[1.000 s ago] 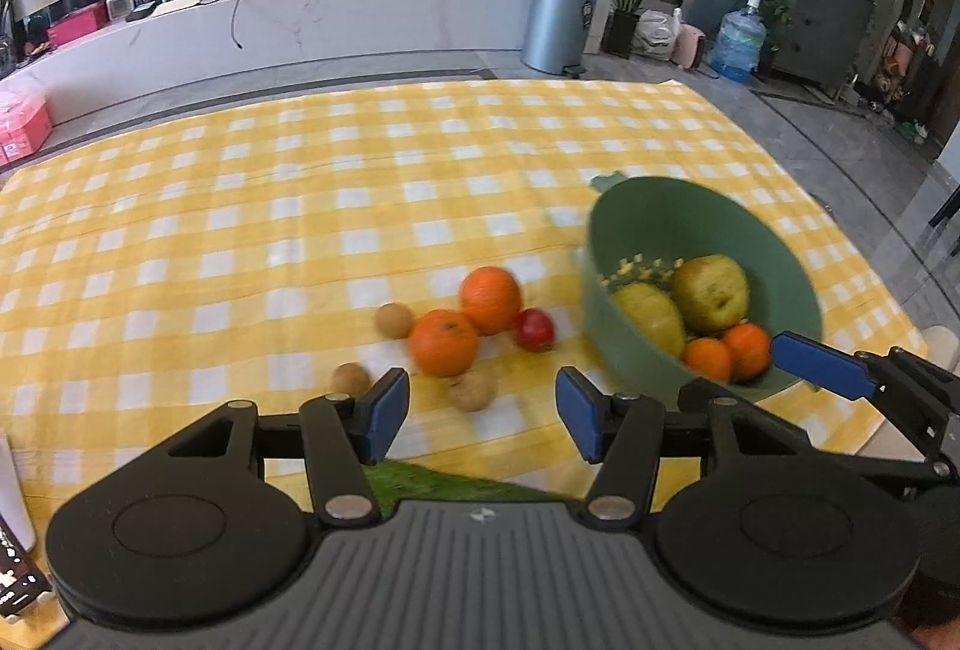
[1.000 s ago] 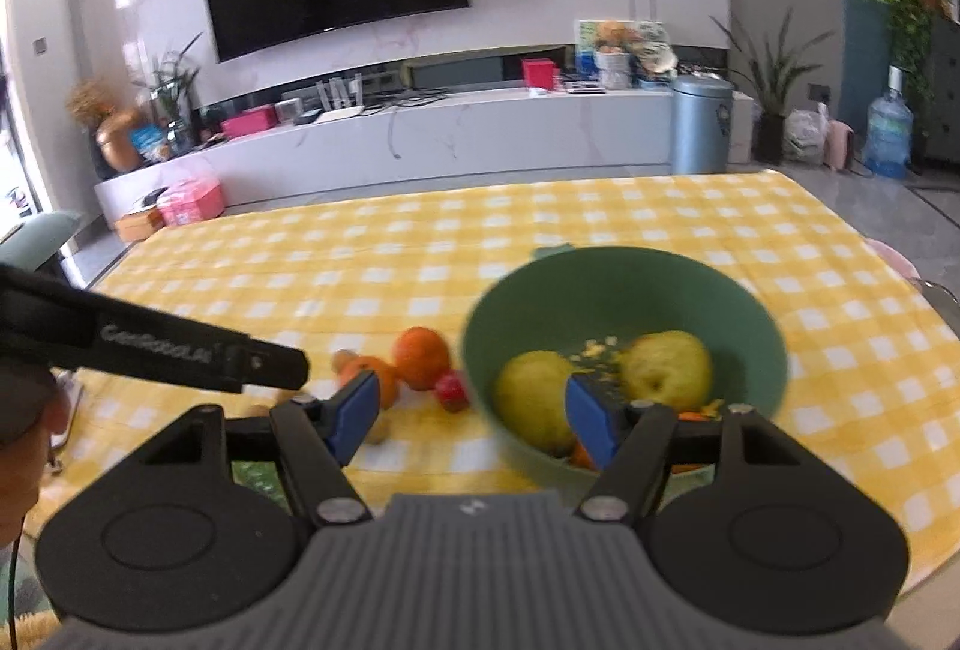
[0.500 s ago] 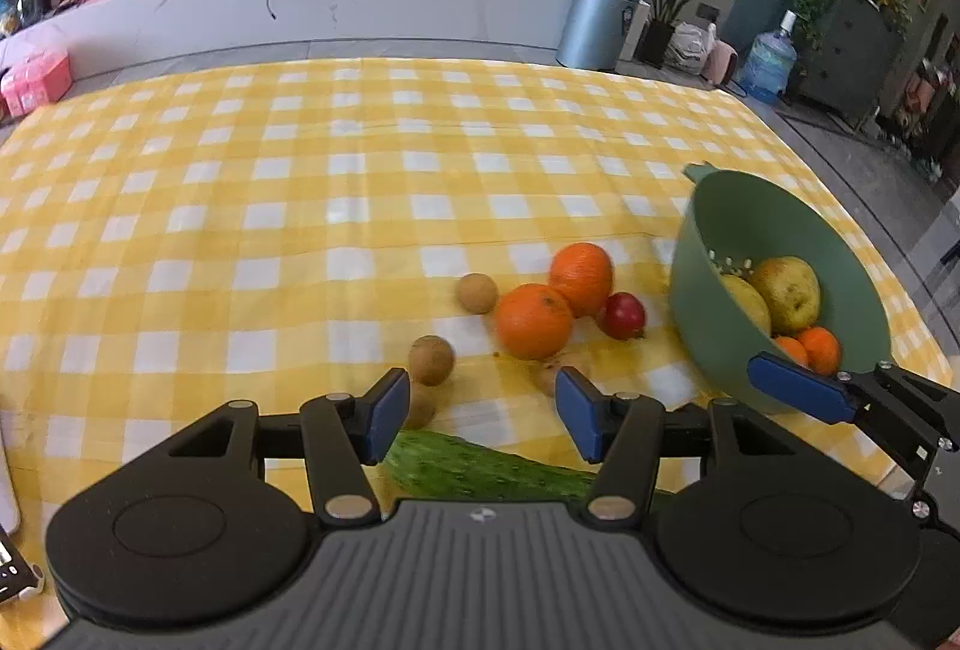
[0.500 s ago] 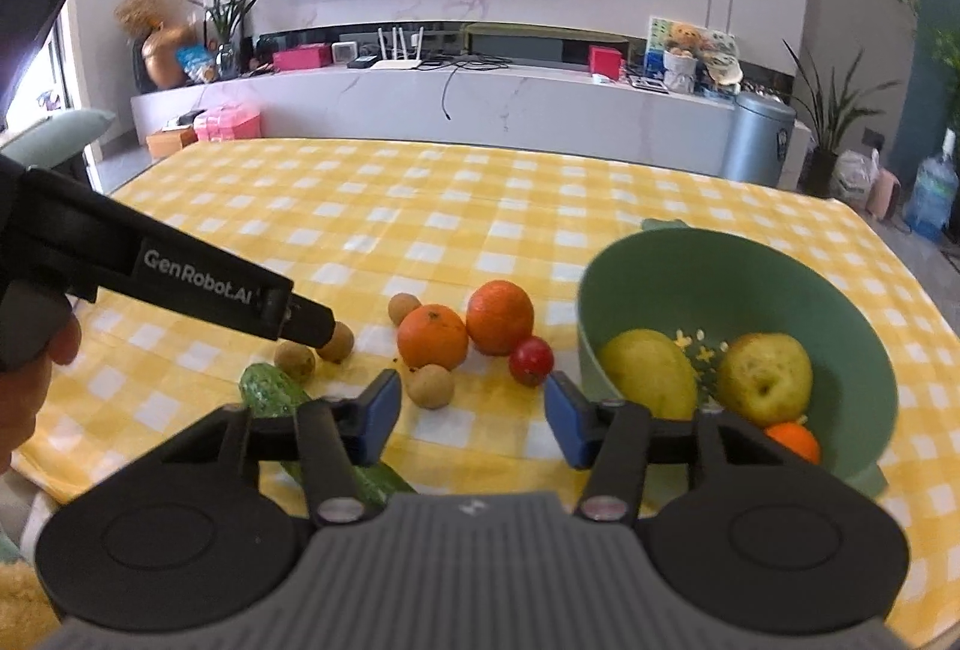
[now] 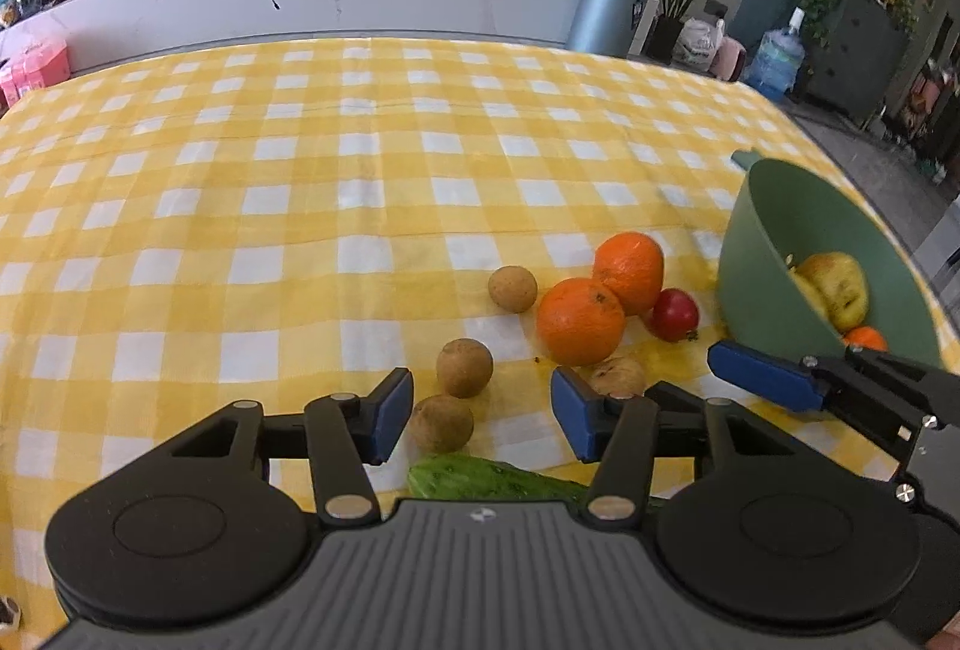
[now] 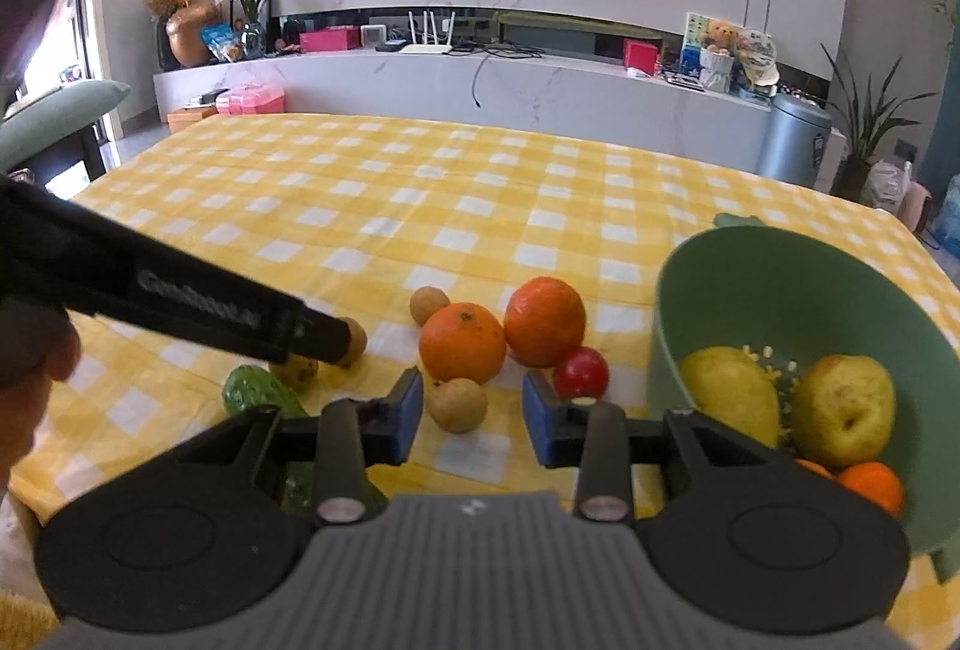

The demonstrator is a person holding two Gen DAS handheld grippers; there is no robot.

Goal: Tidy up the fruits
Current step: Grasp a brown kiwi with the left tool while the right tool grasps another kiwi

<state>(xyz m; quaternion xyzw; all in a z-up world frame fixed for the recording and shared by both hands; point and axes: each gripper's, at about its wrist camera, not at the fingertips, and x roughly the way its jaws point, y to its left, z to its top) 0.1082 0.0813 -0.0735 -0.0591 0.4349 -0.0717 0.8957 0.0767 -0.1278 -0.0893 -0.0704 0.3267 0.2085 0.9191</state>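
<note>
Left wrist view: the left gripper (image 5: 482,415) is hovering low over the yellow checked tablecloth (image 5: 288,206) with its jaws standing wide and gripping nothing. A small brown fruit (image 5: 442,423) is lying between the blue pads, a second one (image 5: 464,367) just beyond it, and a cucumber (image 5: 492,479) is showing beneath the gripper body. Two oranges (image 5: 581,321) are touching each other, a small red fruit (image 5: 675,314) sitting against them. The green bowl (image 5: 762,254) is standing at the right, holding a yellowish pear (image 5: 837,288).

Right wrist view: the right gripper (image 6: 471,417) is also spread wide and empty, a small brown fruit (image 6: 457,404) lying between its pads on the cloth. The oranges (image 6: 462,343) and red fruit (image 6: 581,373) are sitting just beyond. The bowl (image 6: 798,278) at the right is containing a mango (image 6: 729,398), the pear (image 6: 843,410) and a small orange (image 6: 870,487). The left gripper's arm (image 6: 180,302) is reaching in from the left.
</note>
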